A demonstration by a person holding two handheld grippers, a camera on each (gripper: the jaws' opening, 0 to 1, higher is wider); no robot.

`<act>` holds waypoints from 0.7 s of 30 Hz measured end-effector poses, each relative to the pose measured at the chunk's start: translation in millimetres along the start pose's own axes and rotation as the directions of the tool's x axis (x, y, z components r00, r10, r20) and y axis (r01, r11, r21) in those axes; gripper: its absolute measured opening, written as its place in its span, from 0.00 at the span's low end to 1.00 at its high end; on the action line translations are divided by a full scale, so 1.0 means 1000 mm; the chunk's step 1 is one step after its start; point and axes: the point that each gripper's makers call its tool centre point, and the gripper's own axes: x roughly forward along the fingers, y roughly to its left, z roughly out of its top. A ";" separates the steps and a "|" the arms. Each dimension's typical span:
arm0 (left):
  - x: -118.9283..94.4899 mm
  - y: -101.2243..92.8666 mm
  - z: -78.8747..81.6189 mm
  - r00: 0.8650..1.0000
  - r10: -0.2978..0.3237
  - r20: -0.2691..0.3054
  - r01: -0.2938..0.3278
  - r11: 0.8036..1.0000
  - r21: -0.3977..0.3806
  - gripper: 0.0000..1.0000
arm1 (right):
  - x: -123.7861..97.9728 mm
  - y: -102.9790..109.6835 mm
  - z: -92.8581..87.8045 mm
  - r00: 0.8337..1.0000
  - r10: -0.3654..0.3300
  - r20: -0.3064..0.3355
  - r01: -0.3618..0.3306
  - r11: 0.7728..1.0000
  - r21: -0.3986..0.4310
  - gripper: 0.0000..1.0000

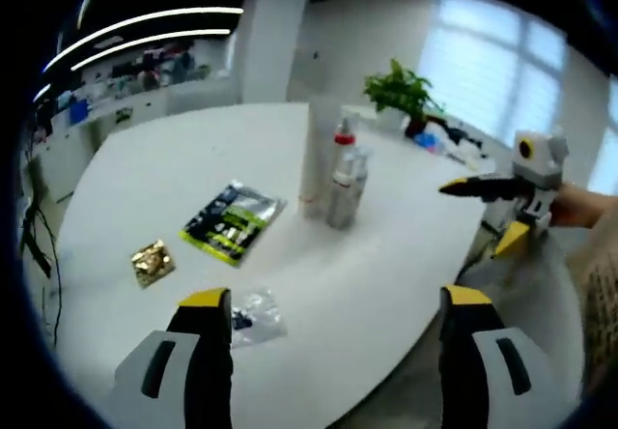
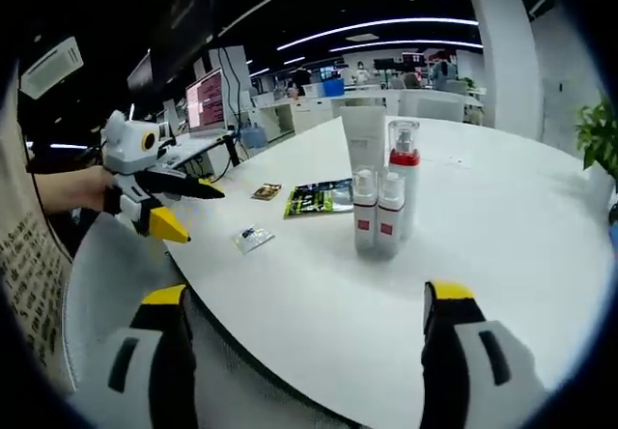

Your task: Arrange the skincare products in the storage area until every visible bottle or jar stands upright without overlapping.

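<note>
Skincare bottles [image 1: 333,173] stand upright, clustered mid-table [image 1: 174,168] in the left gripper view, beside a dark sachet [image 1: 232,220]; the left gripper [image 1: 338,303] is spread wide, off the bottles. Right gripper view: the bottles [image 2: 379,192] stand touching, the right gripper [image 2: 307,299] spread before them.

Bottles [image 2: 379,207] clustered mid-table [image 2: 502,216], sachets [image 2: 319,197] apart to their left.

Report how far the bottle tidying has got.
Done, by the look of it: the tall tube, the red-collared pump bottle and two small bottles stand upright, clustered close together on the table. In hand: nothing; both grippers are open. Left: perhaps spacing them apart.
</note>
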 end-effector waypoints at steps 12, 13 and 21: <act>-0.034 0.009 -0.008 0.995 0.093 0.035 -0.090 0.994 -0.065 0.96 | -0.008 -0.001 0.010 0.997 -0.069 0.047 0.067 0.997 0.033 1.00; -0.036 0.009 -0.006 0.994 0.101 0.046 -0.098 0.993 -0.063 0.97 | -0.008 0.000 0.013 0.996 -0.073 0.059 0.071 0.997 0.035 1.00; -0.042 0.011 -0.007 0.990 0.127 0.055 -0.124 0.991 -0.060 0.97 | -0.005 -0.001 0.002 0.996 -0.084 0.028 0.083 0.996 0.016 1.00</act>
